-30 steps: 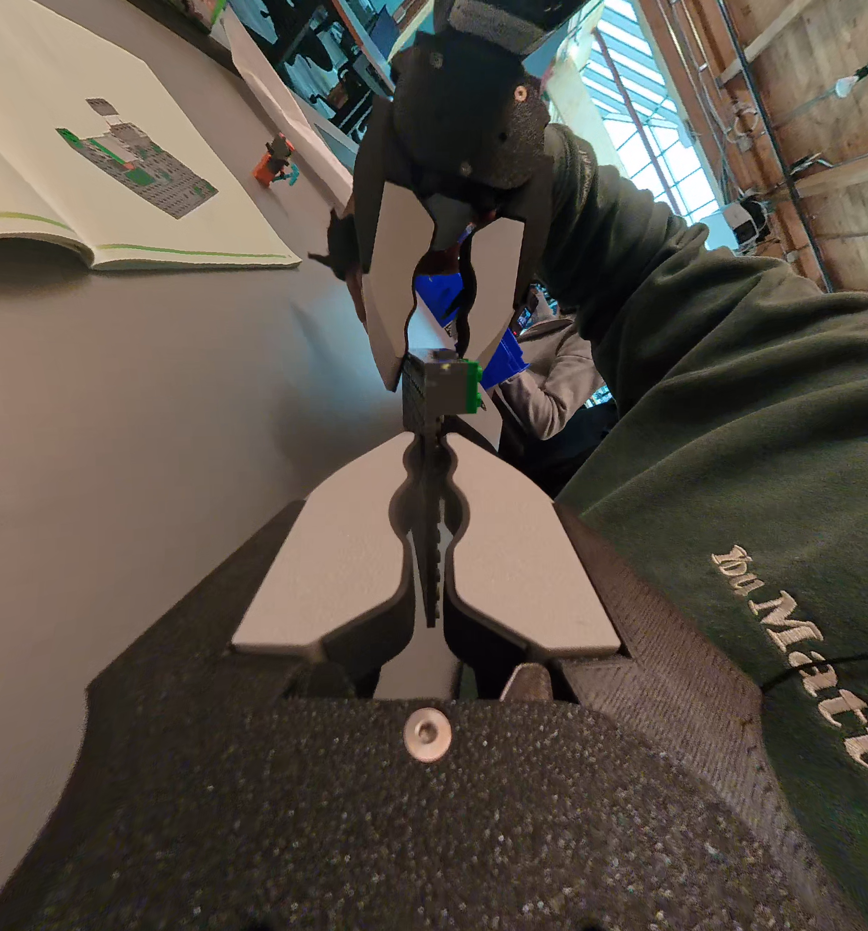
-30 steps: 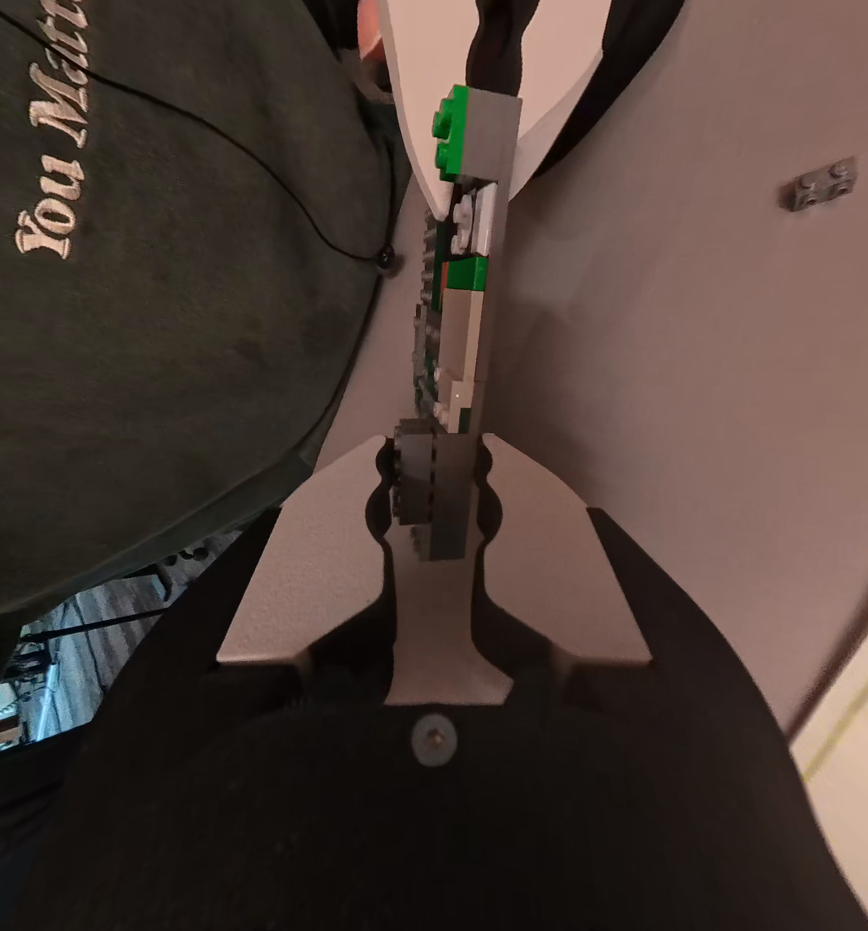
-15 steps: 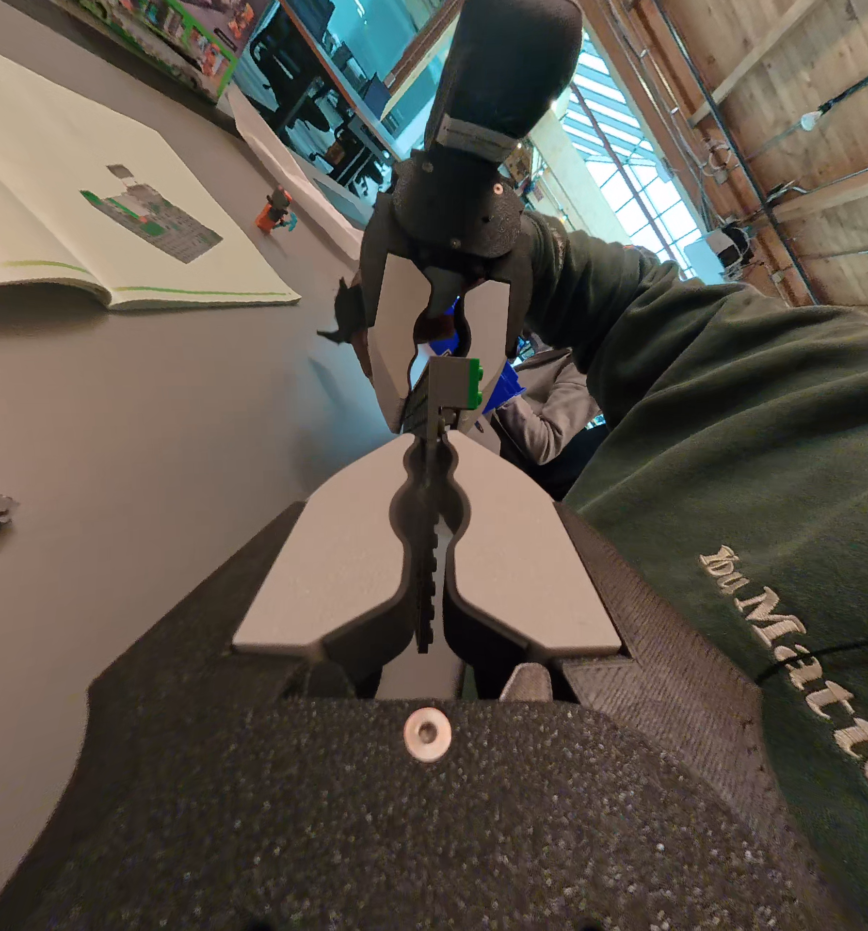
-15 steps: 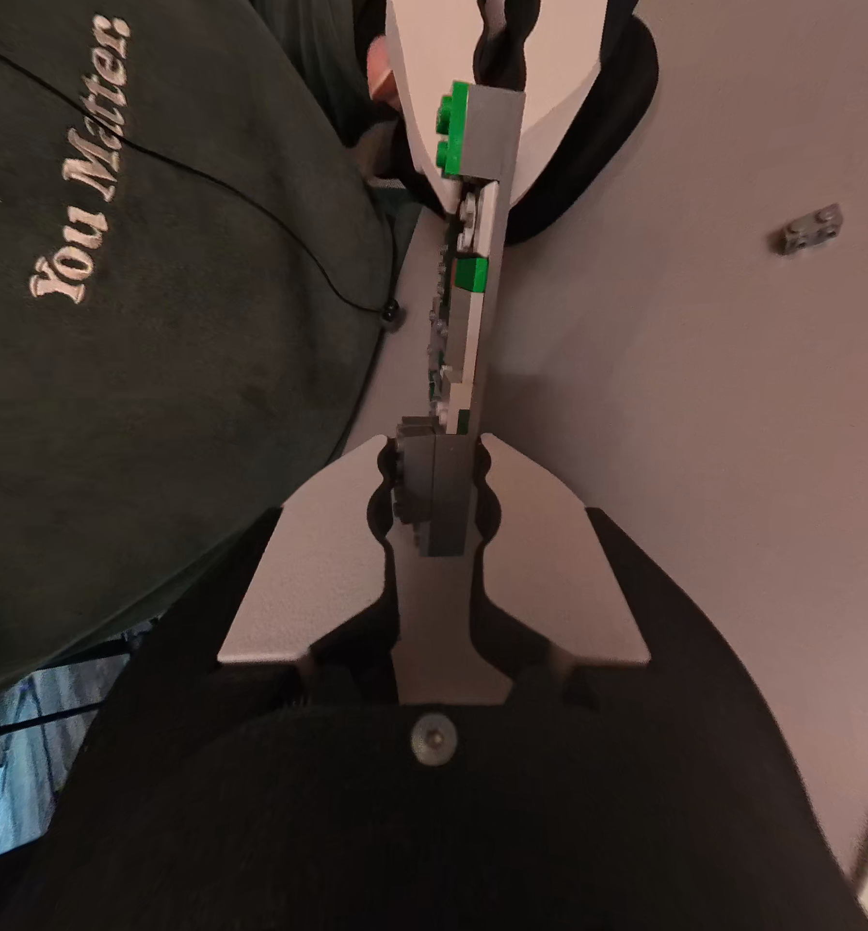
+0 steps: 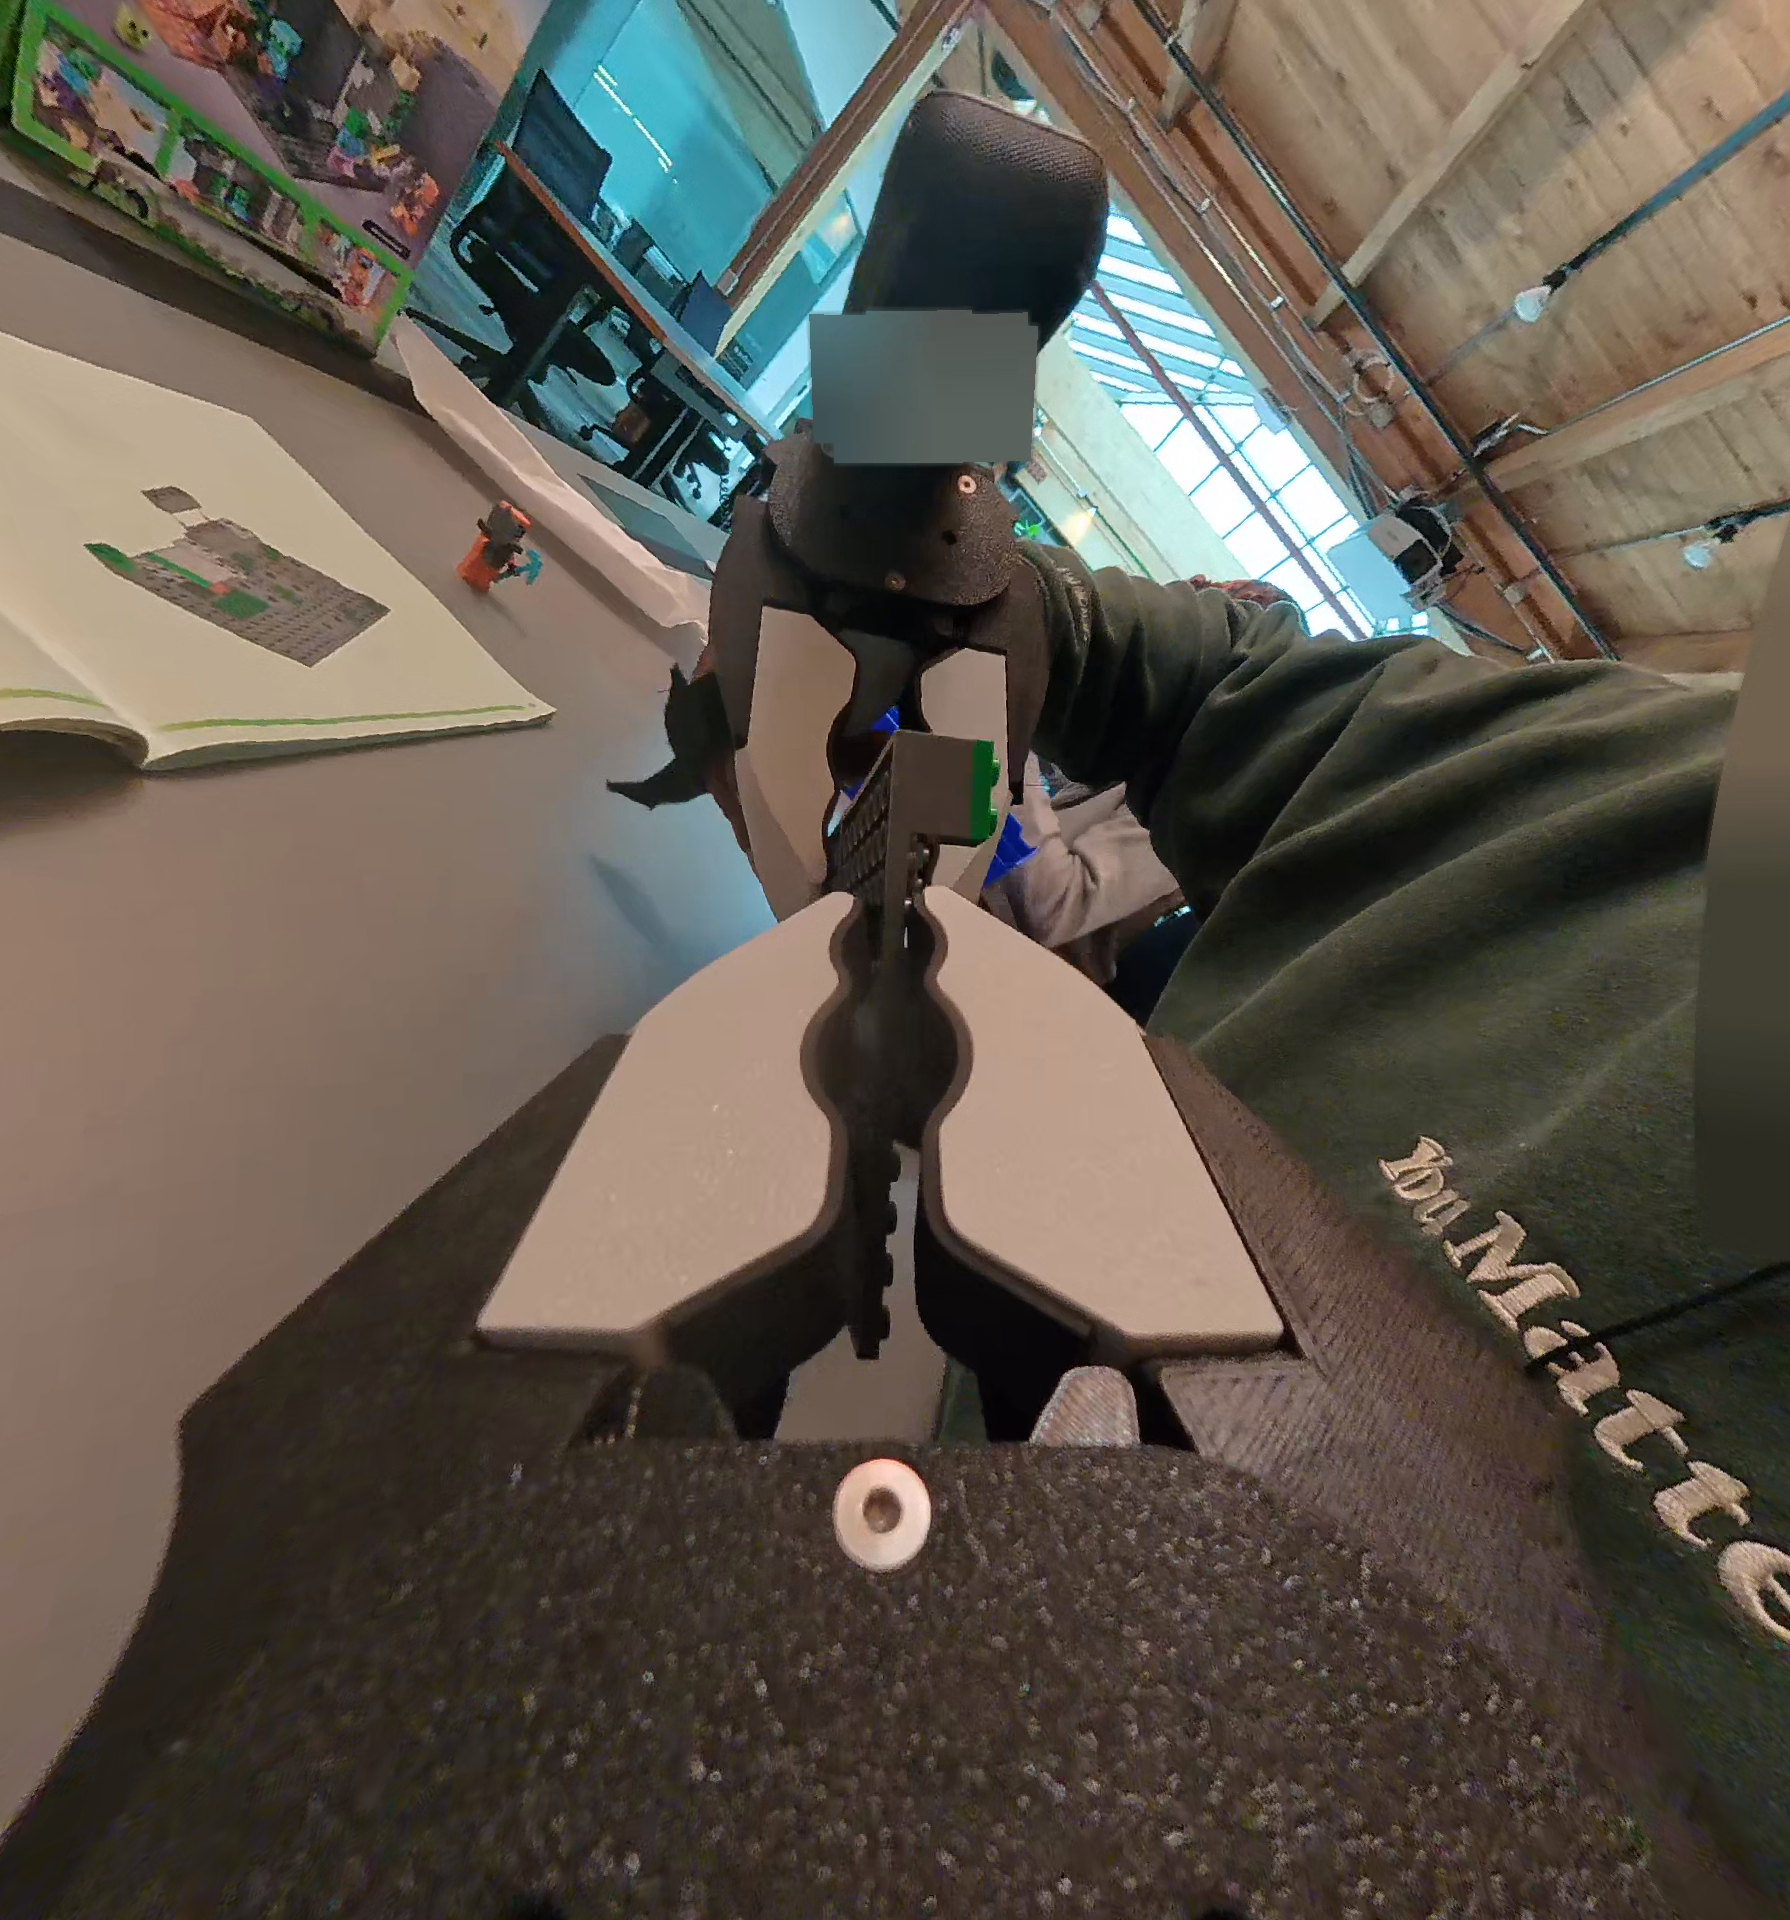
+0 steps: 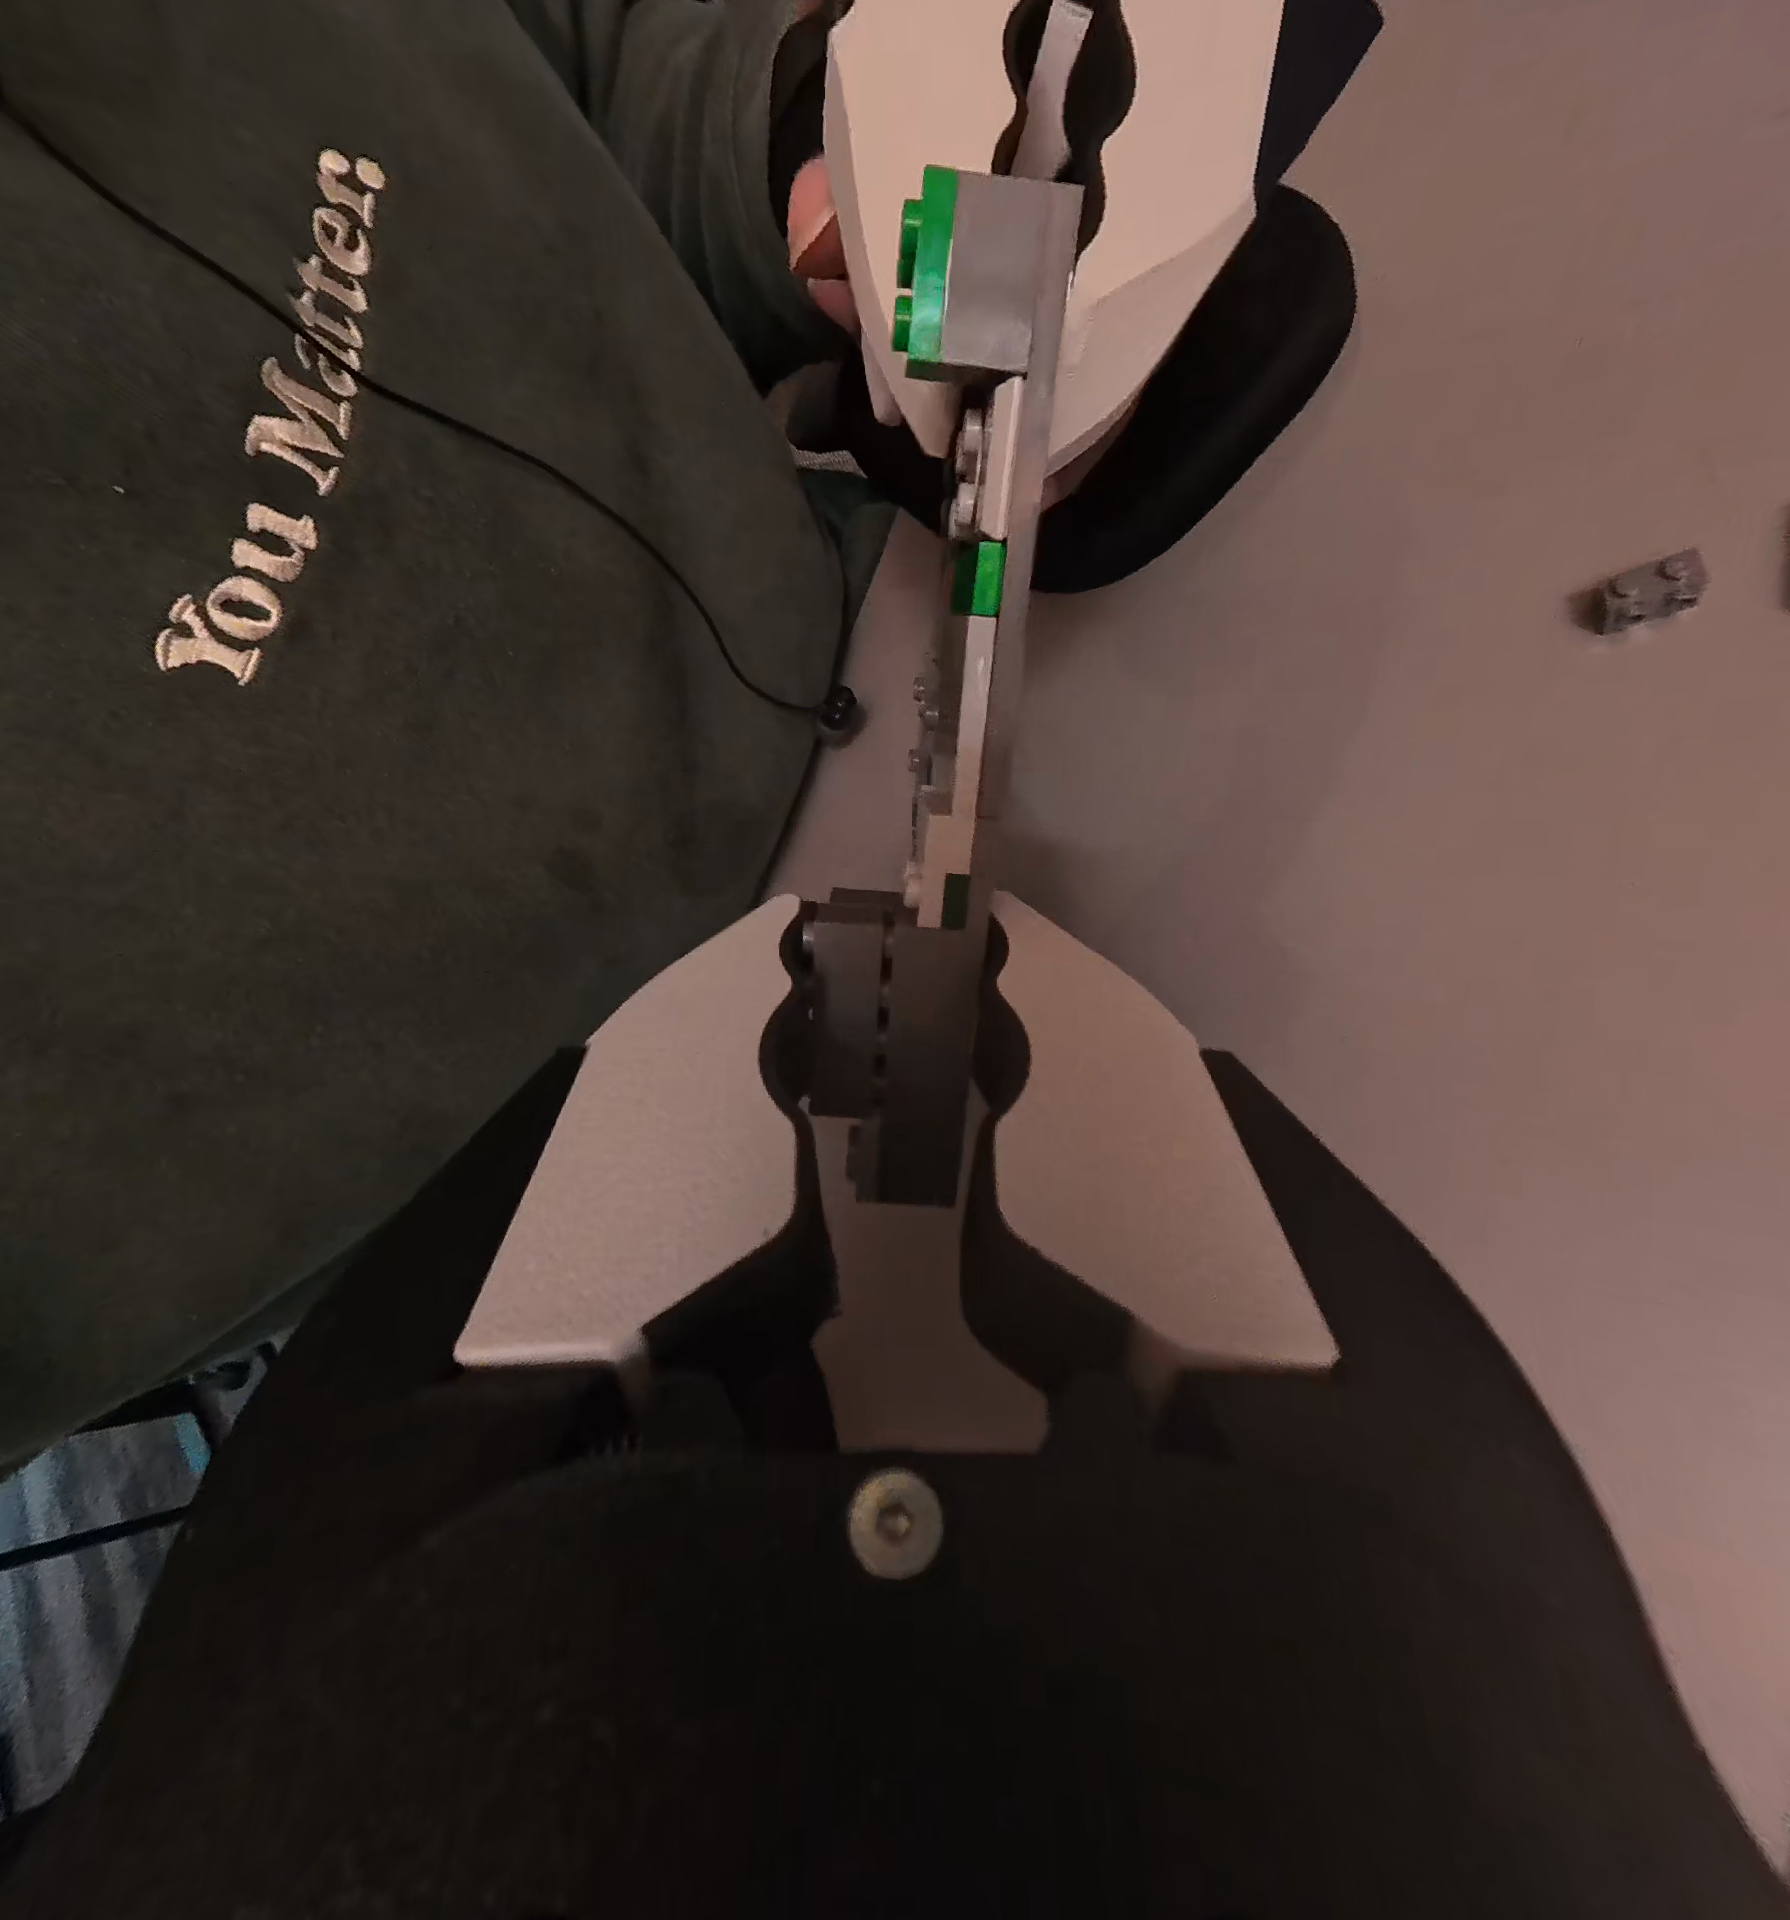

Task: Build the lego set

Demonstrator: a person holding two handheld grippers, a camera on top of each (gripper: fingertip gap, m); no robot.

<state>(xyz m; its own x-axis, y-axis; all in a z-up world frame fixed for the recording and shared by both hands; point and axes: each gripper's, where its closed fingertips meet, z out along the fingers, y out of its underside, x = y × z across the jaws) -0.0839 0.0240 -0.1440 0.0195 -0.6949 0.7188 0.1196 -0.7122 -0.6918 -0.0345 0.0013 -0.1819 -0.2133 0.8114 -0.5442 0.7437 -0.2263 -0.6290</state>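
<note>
- Your left tongs (image 5: 886,914): closed on one edge of the lego plate assembly (image 5: 875,831), which stands on edge between the two pale fingers, held up off the table (image 5: 247,987).
- Your right tongs (image 6: 896,914): closed on the opposite end of the same assembly (image 6: 984,686), clamping its thicker dark grey stack of plates (image 6: 886,1049).
- The assembly spans the gap from one pair of tongs to the other, a grey base plate with green, white and grey pieces along one face.
- A green brick (image 6: 922,275) on a grey block sits at the end far from your right tongs, beside the fingers of your left tongs (image 6: 1057,135).
- Left wrist view only: the studded underside of the plate; your right tongs (image 5: 875,790) facing the camera beyond your left tongs; an open instruction booklet (image 5: 195,582) well to the left of them on the table; a small orange minifigure (image 5: 496,545) past the booklet; the set's box (image 5: 205,177) farther off; a crumpled paper bag (image 5: 558,520) near the minifigure.
- Right wrist view only: the built-up face of the assembly in profile; two loose dark grey bricks (image 6: 1639,618) on the table, well to the right of the assembly and apart from it.
- Both views: your dark green sweater sleeve (image 5: 1390,831) beside the tongs, bearing pale stitched lettering.
</note>
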